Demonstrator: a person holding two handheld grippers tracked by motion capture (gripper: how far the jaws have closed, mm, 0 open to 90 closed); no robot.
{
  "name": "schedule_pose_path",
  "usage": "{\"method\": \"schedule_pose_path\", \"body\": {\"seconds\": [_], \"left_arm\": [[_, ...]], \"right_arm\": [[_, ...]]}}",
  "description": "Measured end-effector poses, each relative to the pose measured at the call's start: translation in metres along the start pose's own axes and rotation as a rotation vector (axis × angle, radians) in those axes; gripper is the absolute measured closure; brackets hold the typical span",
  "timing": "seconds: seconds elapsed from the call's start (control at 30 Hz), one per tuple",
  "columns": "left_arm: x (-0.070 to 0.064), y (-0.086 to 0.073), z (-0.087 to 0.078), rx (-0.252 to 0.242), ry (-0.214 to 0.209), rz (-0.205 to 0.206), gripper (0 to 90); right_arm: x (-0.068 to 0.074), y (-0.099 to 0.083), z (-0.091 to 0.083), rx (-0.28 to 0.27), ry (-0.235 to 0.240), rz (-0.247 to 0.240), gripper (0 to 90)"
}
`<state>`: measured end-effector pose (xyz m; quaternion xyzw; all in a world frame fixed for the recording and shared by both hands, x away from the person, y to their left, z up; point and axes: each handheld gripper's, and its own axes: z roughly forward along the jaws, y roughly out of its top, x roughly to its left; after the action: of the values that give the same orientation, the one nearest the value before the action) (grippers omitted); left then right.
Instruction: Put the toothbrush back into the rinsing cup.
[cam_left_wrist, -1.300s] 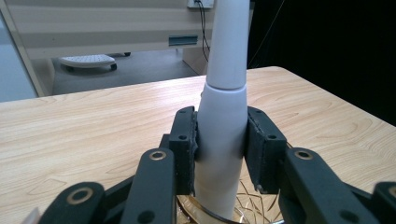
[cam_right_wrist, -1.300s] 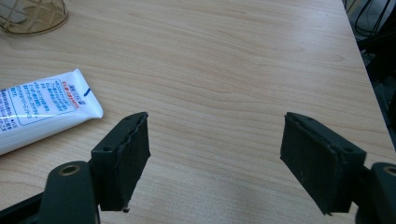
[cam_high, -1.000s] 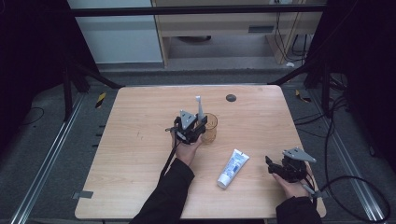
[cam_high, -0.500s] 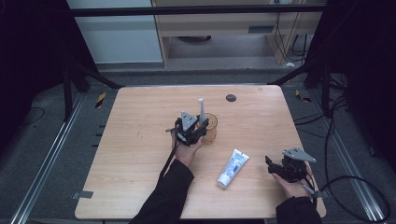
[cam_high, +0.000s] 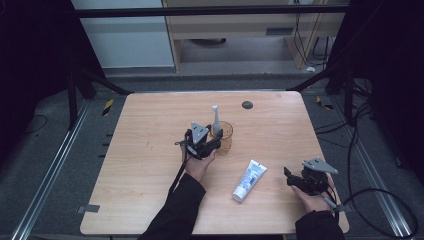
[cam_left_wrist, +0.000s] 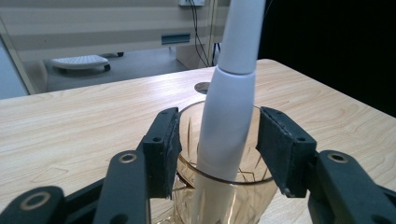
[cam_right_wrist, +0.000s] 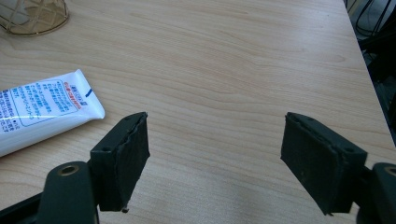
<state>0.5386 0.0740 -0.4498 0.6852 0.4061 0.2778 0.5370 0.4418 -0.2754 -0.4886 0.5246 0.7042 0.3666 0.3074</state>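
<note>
- Left gripper (cam_high: 212, 141): held at the middle of the wooden table (cam_high: 145, 165), jaws parted at a moderate width. In the left gripper view (cam_left_wrist: 215, 144) the two pads stand on either side of the white toothbrush handle, a gap showing on each side; no contact visible.
- Electric toothbrush handle (cam_left_wrist: 231, 107): white, upright with a slight lean, its lower end inside the cup, between the left jaws. Seen from the high view (cam_high: 216, 121) rising above the cup rim.
- Cup (cam_left_wrist: 224, 196): amber, transparent, cut pattern; directly below and just beyond the left jaws. In the high view (cam_high: 225, 136) it sits just beside the left gripper.
- Right gripper (cam_high: 291, 178): low at the near right part of the table, jaws spread wide with bare wood between them (cam_right_wrist: 215, 154).
- Toothpaste tube (cam_right_wrist: 42, 109): white with blue print, lying flat, beside the left jaw of the right gripper, apart from it. In the high view (cam_high: 249, 180) it lies between the two grippers.
- Dark round disc (cam_high: 247, 105): on the table beyond the cup, well apart from both grippers.
</note>
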Motion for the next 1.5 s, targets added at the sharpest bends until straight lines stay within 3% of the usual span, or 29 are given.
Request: {"method": "schedule_pose_path", "body": {"seconds": [0.23, 0.37, 0.43, 0.47, 0.5, 0.53, 0.7, 0.73, 0.77, 0.9, 1.07, 1.17, 1.23, 1.27, 1.33, 1.5], "left_arm": [[0.002, 0.000, -0.016, -0.014, -0.012, 0.013, 44.0], [0.006, 0.004, -0.026, -0.009, -0.019, 0.045, 42.2], [0.009, 0.005, -0.031, 0.006, -0.013, 0.060, 41.7], [0.011, 0.005, -0.038, 0.046, -0.006, 0.077, 41.3], [0.011, 0.005, -0.038, 0.046, -0.006, 0.077, 41.0], [0.014, 0.003, -0.045, 0.077, 0.007, 0.103, 40.8], [0.021, 0.004, -0.057, 0.100, 0.015, 0.083, 39.5], [0.023, 0.004, -0.064, 0.105, 0.029, 0.121, 39.1], [0.023, 0.004, -0.064, 0.105, 0.029, 0.121, 38.8], [0.032, 0.003, -0.081, 0.122, 0.033, 0.129, 37.7], [0.055, -0.009, -0.115, 0.139, 0.061, 0.134, 36.0], [0.065, -0.017, -0.129, 0.143, 0.077, 0.121, 35.2], [0.074, -0.026, -0.142, 0.147, 0.098, 0.094, 34.9], [0.082, -0.034, -0.153, 0.169, 0.127, 0.088, 34.9], [0.085, -0.037, -0.158, 0.178, 0.137, 0.086, 34.9], [0.097, -0.049, -0.177, 0.199, 0.161, 0.035, 35.1]], "right_arm": [[0.000, 0.000, 0.000, 0.000, -0.001, 0.000, 23.4], [0.001, 0.001, 0.000, -0.002, 0.003, 0.003, 23.6], [0.001, 0.002, -0.001, -0.003, 0.006, 0.004, 24.0], [0.002, 0.003, -0.002, -0.007, 0.007, 0.000, 24.9], [0.002, 0.003, -0.002, -0.007, 0.007, 0.000, 24.9], [0.004, 0.005, -0.004, -0.012, 0.016, 0.004, 26.0], [0.007, 0.008, -0.005, -0.021, 0.037, -0.004, 29.0], [0.010, 0.009, -0.006, -0.023, 0.052, -0.013, 30.8], [0.010, 0.009, -0.006, -0.023, 0.052, -0.013, 30.8], [0.014, 0.011, -0.009, -0.018, 0.083, -0.016, 34.6], [0.023, 0.014, -0.014, -0.006, 0.139, -0.029, 42.7], [0.026, 0.015, -0.016, -0.005, 0.162, -0.040, 45.1], [0.033, 0.015, -0.018, 0.001, 0.205, -0.053, 48.8], [0.036, 0.015, -0.019, 0.007, 0.214, -0.054, 50.0], [0.037, 0.015, -0.019, 0.009, 0.223, -0.064, 51.2], [0.049, 0.016, -0.022, 0.032, 0.272, -0.080, 57.8]]}}
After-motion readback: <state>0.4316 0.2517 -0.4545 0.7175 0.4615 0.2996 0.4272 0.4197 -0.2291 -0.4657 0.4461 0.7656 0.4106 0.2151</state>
